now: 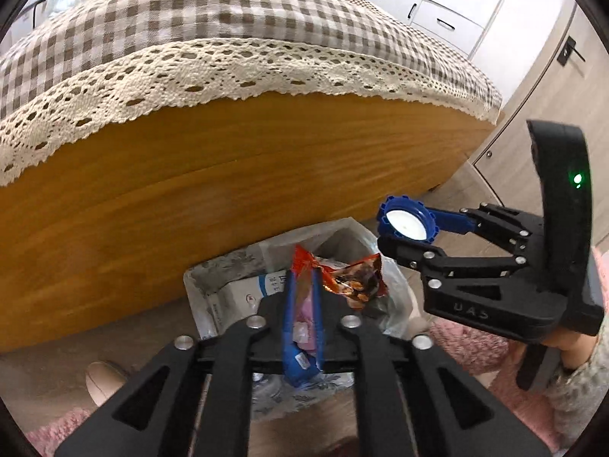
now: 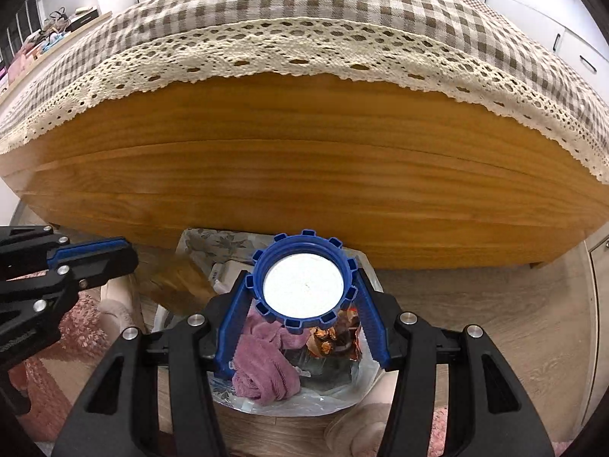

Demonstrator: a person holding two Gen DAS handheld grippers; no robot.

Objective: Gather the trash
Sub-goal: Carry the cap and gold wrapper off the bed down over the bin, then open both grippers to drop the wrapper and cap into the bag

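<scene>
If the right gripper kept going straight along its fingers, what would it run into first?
Probably the trash in the lined bin below: the right gripper, shut on the blue cap, points into the bin's mouth, toward the orange wrapper and pink cloth. Depth is unclear.

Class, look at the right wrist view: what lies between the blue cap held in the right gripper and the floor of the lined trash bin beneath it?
In the right wrist view, a pink cloth and an orange snack wrapper lie under the blue cap, inside the bin's plastic liner.
</scene>
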